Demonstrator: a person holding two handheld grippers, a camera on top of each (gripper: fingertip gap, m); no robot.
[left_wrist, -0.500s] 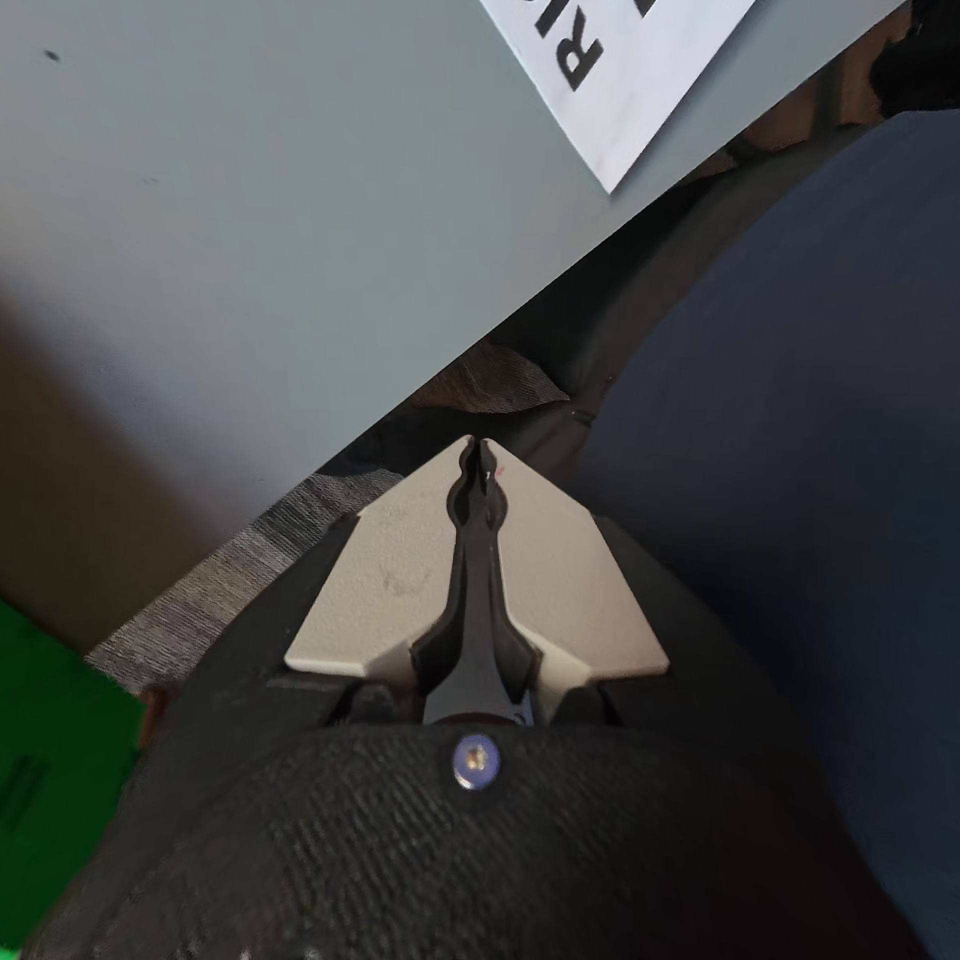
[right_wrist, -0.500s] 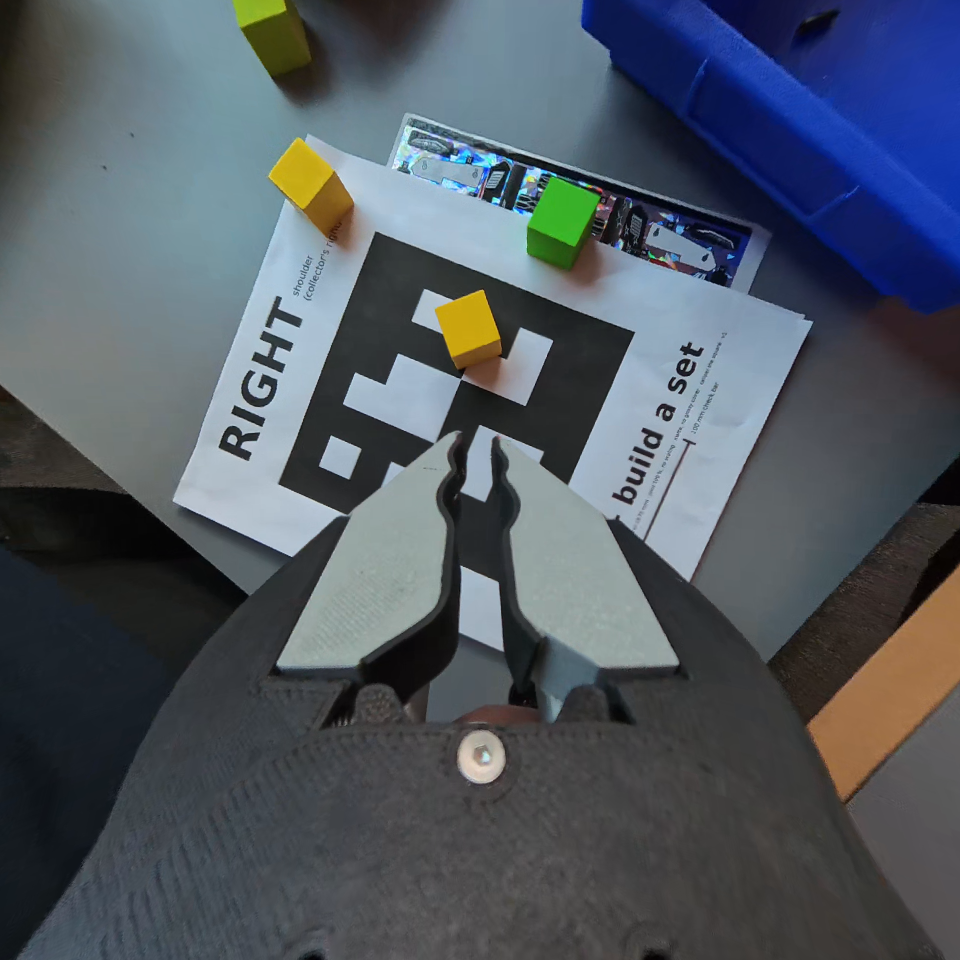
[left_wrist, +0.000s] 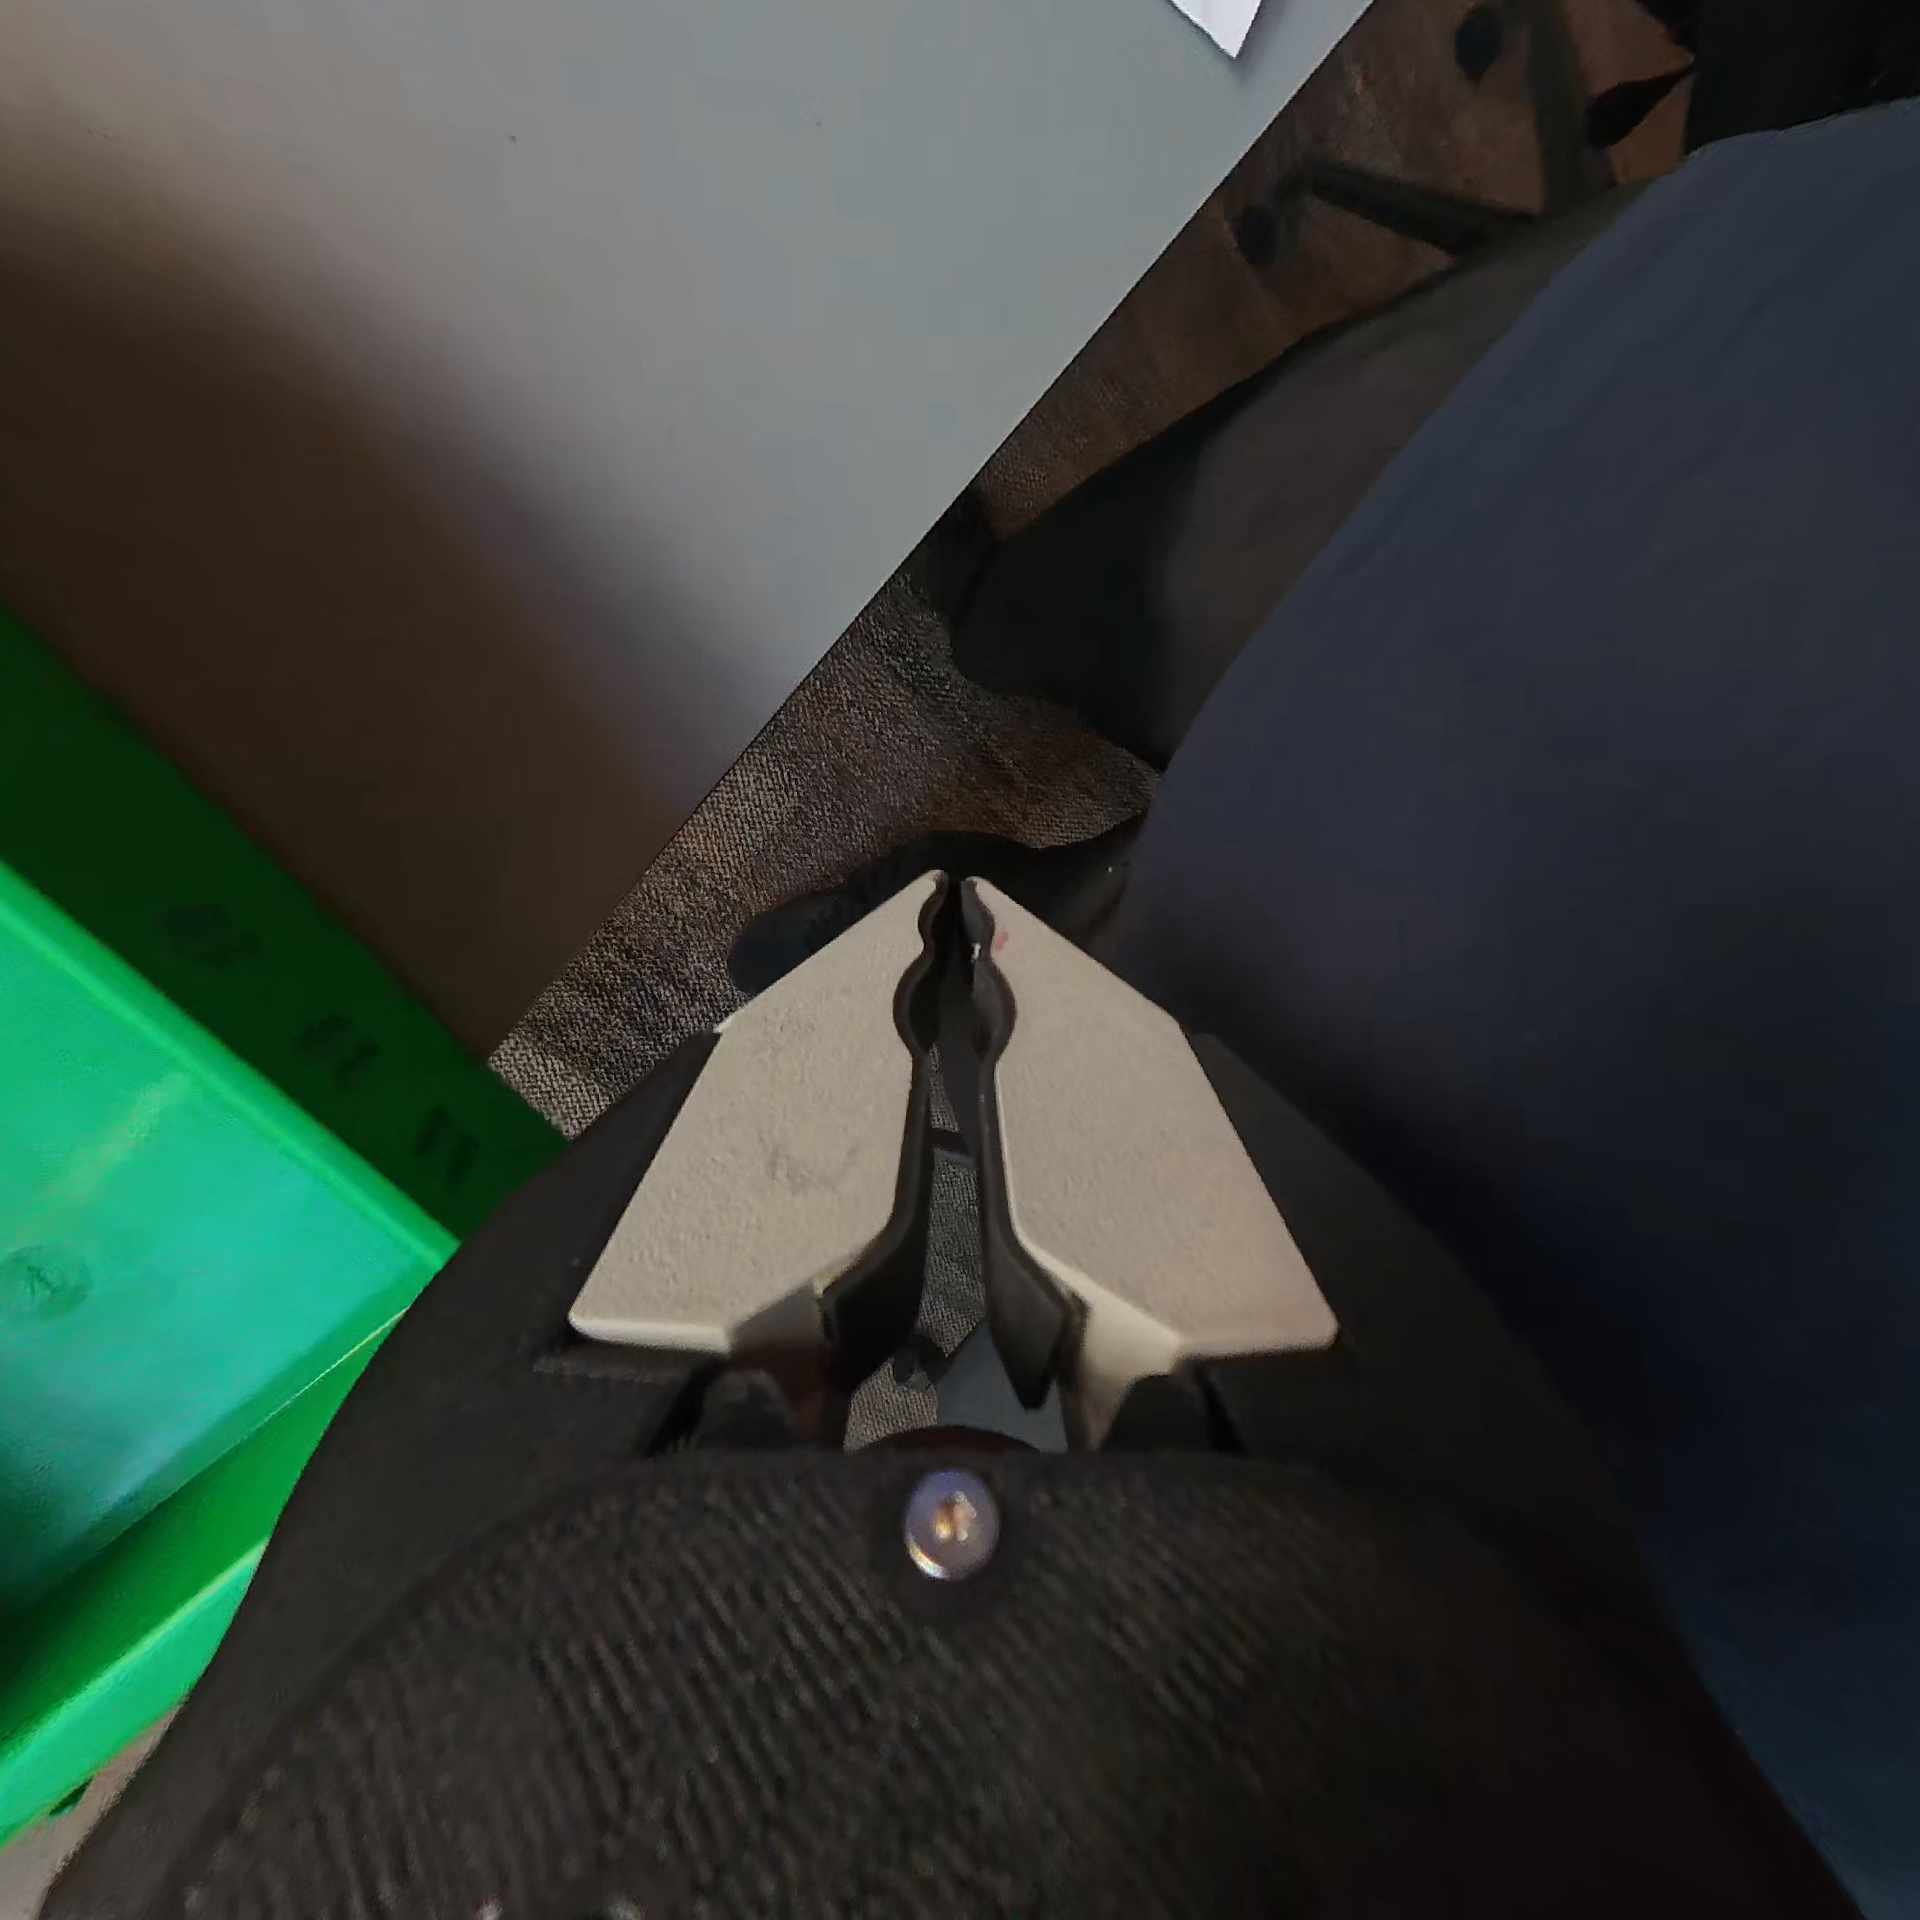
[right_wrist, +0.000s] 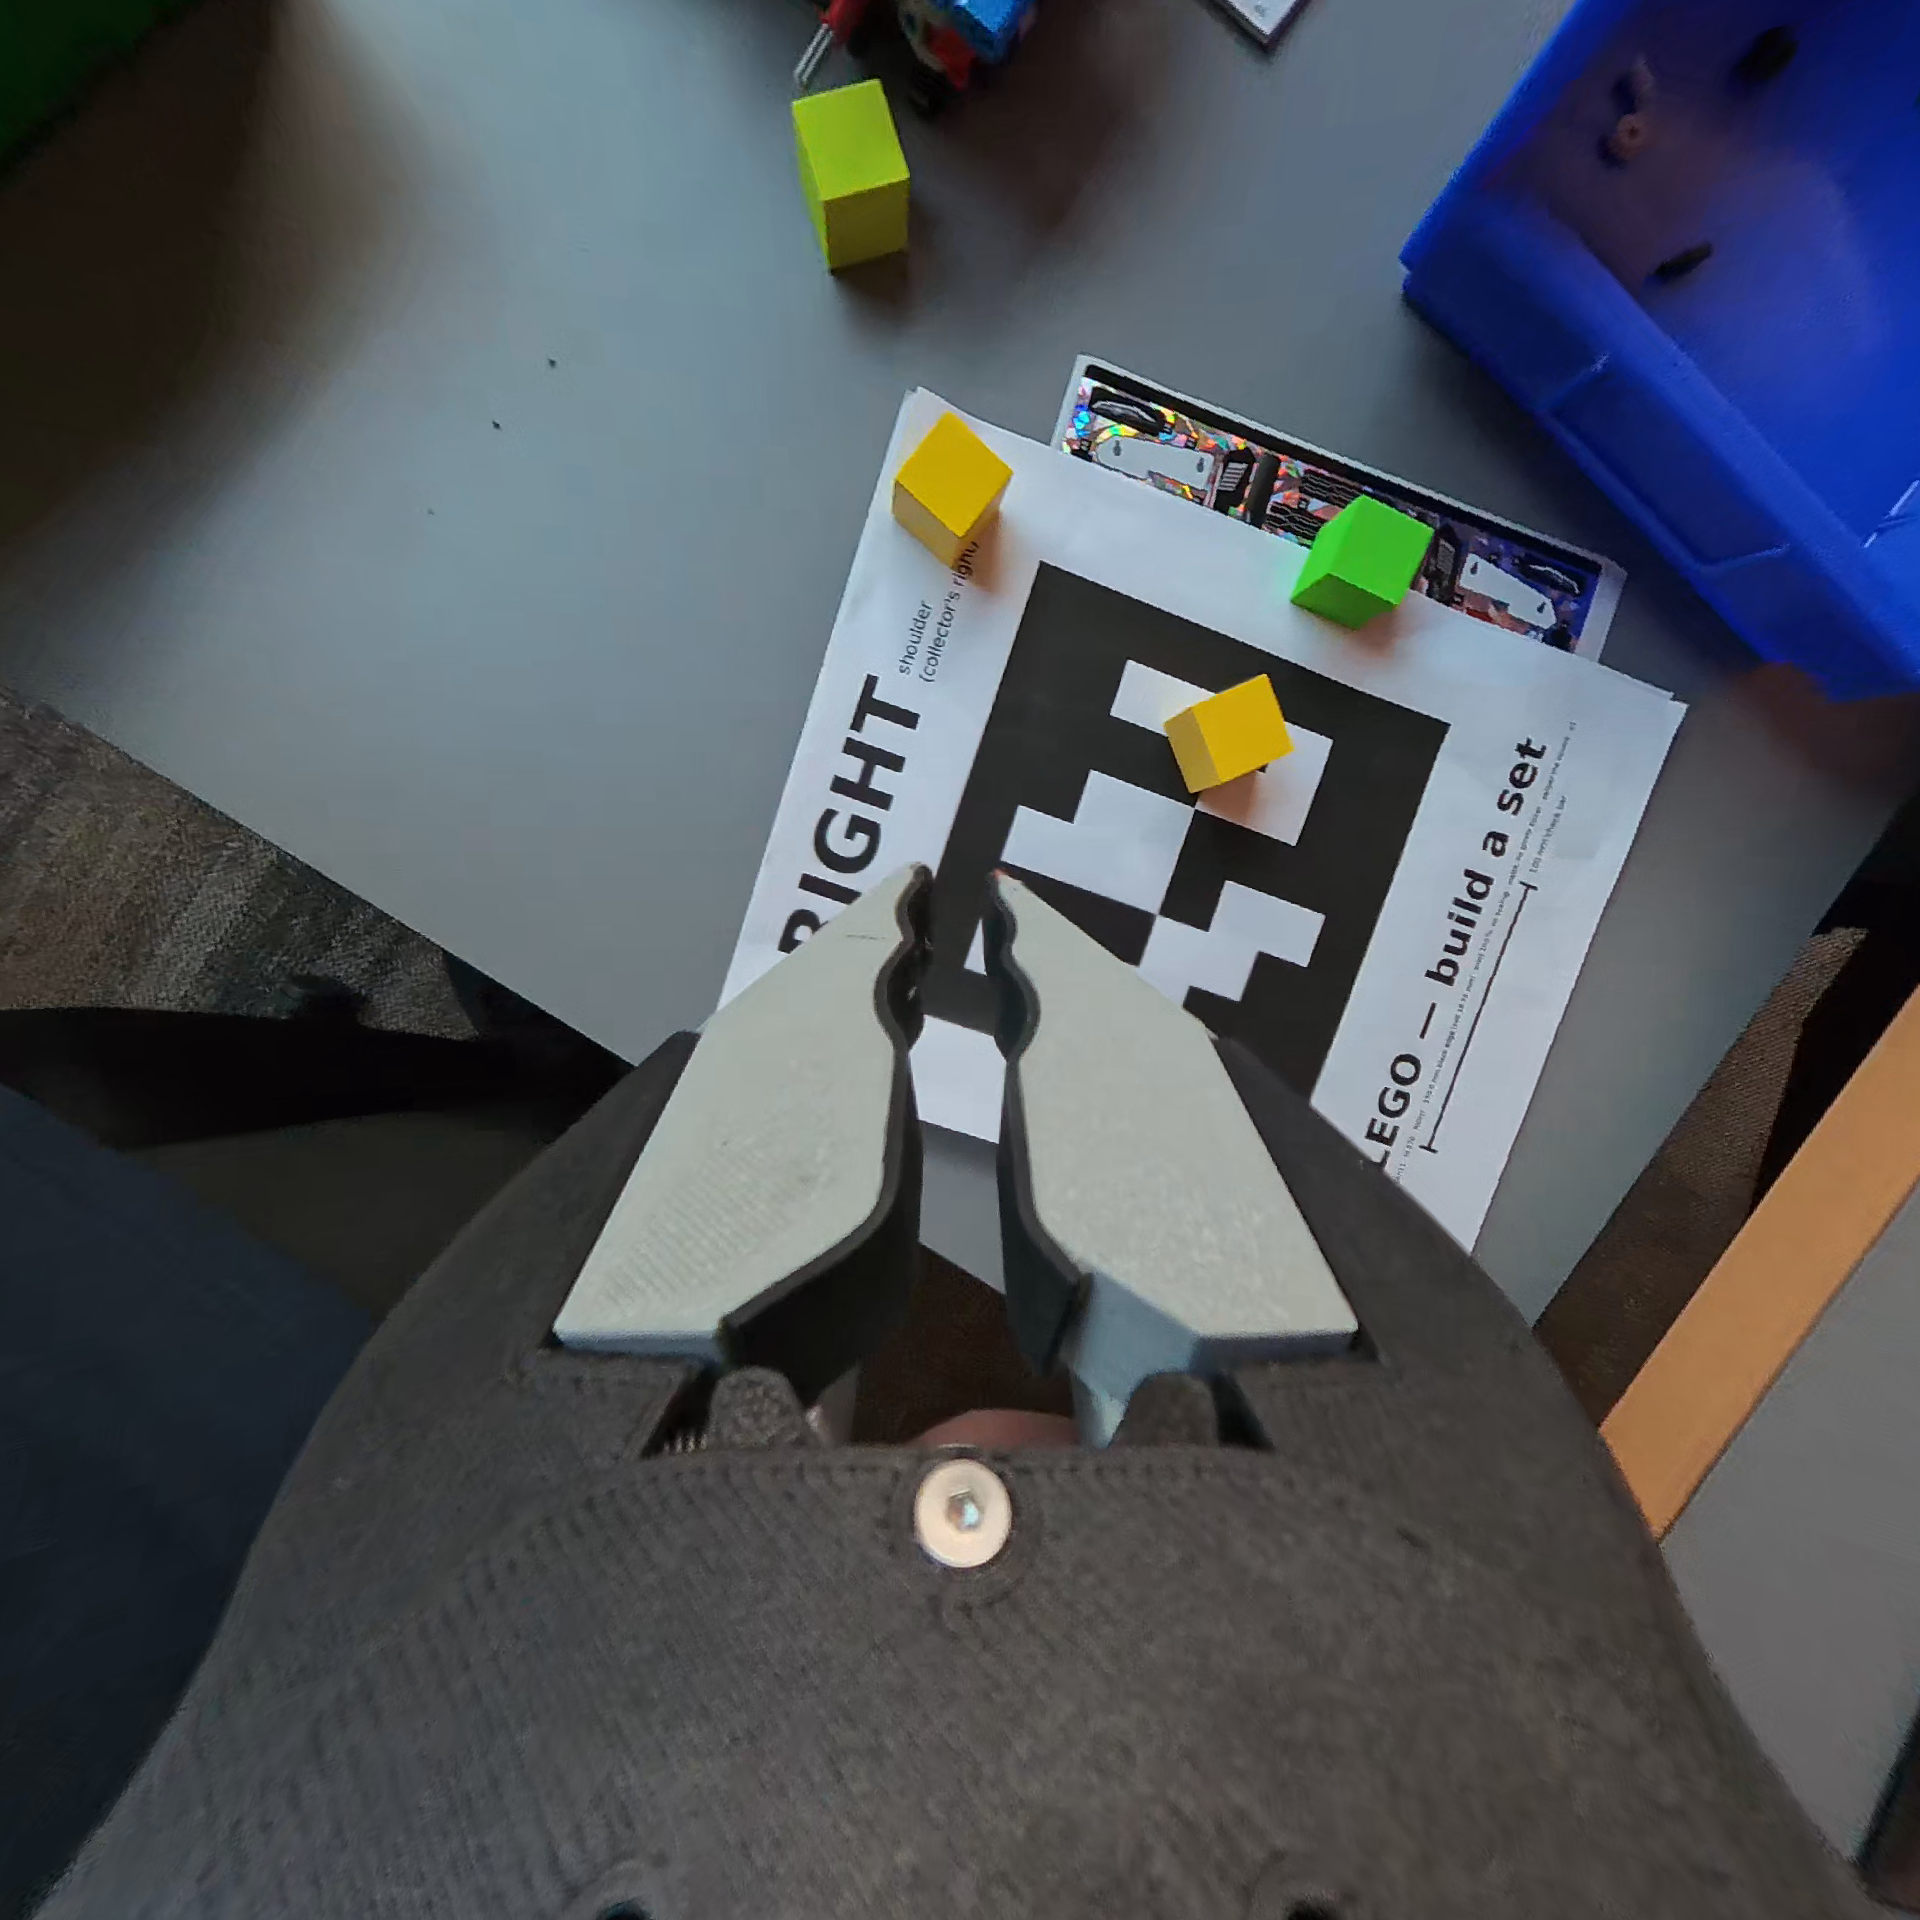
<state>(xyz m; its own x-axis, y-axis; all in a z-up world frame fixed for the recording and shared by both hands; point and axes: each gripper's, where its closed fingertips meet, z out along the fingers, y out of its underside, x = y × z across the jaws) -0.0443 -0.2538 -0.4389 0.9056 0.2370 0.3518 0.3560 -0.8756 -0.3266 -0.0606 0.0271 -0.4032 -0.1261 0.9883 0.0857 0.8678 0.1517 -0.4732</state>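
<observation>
My left gripper (left_wrist: 954, 885) is shut with nothing between its fingers. It hangs past the edge of the grey table (left_wrist: 727, 312), over carpet and beside a person's dark blue leg (left_wrist: 1558, 727). My right gripper (right_wrist: 961, 881) is slightly open and empty, with a narrow gap between the pads. It hovers over the near left part of a printed sheet with a black-and-white marker (right_wrist: 1382, 1039). On the sheet lie a yellow cube (right_wrist: 1229, 730), closest to the fingertips, a second yellow cube (right_wrist: 951, 486) at the far left corner, and a green cube (right_wrist: 1361, 559).
A lime block (right_wrist: 852, 171) stands farther back near small toy parts (right_wrist: 935, 36). A blue bin (right_wrist: 1704, 312) sits at the right, and a shiny sticker sheet (right_wrist: 1195, 457) lies under the paper. A green bin (left_wrist: 156, 1195) sits at the left. A tan board (right_wrist: 1766, 1247) lies off the table's right. Tip to tip, the grippers are about 30 centimetres apart. The yellow cube (right_wrist: 1229, 730) is about 12 centimetres from my right fingertips and 40 centimetres from my left.
The left gripper has swung away from the paper toward the green bin, still shut. The right gripper has drawn back and left, so the cubes sit farther right in view; its jaws stay slightly apart.
</observation>
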